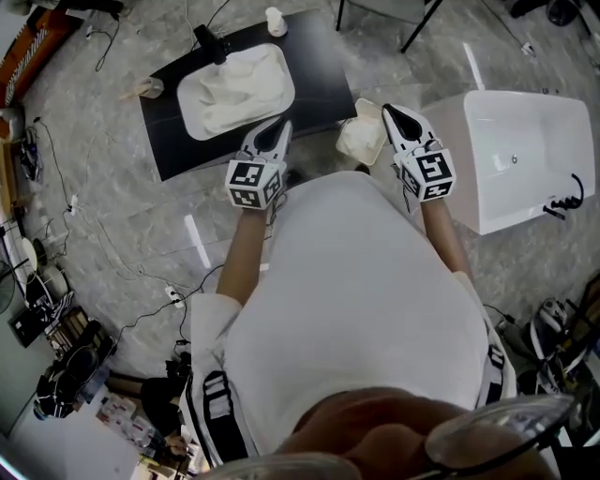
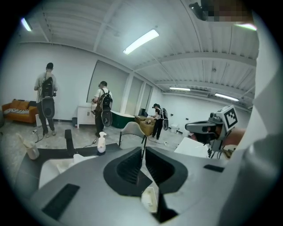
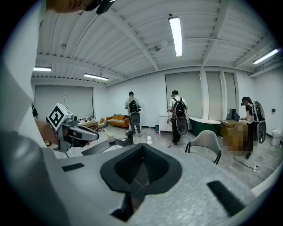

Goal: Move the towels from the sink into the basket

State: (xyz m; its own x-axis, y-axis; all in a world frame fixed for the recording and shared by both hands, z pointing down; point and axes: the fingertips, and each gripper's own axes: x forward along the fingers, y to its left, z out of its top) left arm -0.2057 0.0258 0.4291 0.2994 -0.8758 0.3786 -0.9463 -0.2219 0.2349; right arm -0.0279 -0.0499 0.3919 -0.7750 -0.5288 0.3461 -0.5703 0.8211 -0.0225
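Both claws clenched, nothing between the pads: left claw (image 1: 283, 127), right claw (image 1: 390, 112). Towels (image 1: 234, 89) lie in the sink (image 1: 185, 105) on the black desk (image 1: 319, 80). Cream lump (image 1: 361, 141) just beside the right claw, possibly a towel.

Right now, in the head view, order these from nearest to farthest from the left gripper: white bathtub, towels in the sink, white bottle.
1. Towels, in the sink just beyond the left gripper.
2. White bottle, at the counter's far edge.
3. White bathtub, away to the right.
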